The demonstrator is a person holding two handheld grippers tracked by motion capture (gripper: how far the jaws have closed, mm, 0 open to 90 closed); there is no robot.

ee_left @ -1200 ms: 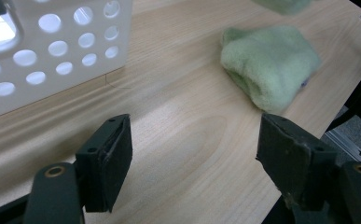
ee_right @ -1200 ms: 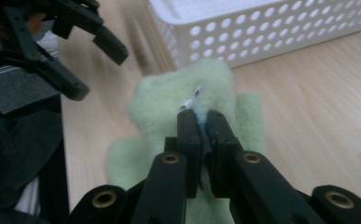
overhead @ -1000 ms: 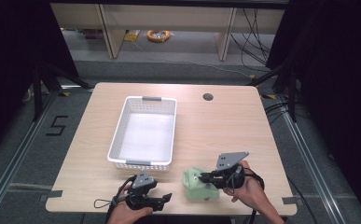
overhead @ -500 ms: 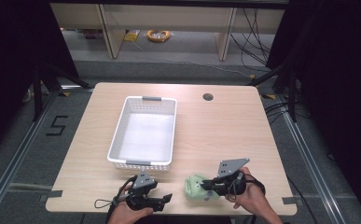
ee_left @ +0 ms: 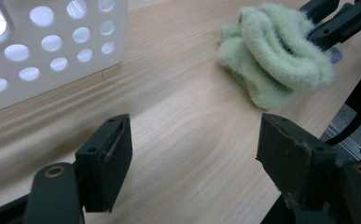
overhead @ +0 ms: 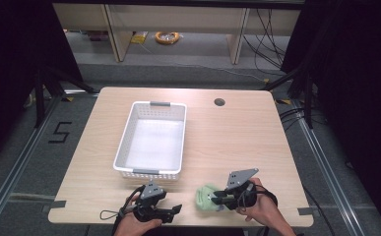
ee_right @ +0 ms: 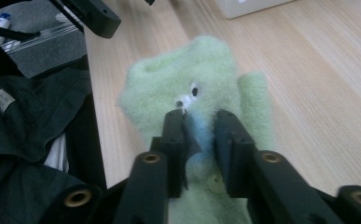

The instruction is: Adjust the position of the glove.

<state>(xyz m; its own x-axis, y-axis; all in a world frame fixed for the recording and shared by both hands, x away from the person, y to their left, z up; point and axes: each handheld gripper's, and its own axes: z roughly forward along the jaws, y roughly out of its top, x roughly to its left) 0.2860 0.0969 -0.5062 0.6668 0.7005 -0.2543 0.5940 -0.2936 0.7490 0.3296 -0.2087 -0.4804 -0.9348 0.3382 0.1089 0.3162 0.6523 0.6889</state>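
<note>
Since the earlier high view, the green fleece cloth is seen shifted lower, toward the bottom edge of the worktop, with the right hand-held gripper. Its jaws have just been opening; in the right gripper view the cloth is between them, a narrow gap is seen, and a firm pinch cannot be confirmed. The left hand-held gripper is held wide open and empty, low in the frame, left of the cloth. From it the cloth lies to the upper right, well apart. The cloth is bunched, long axis unclear. The right hand is judged nearer. The white basket is above, apart from both.
</note>
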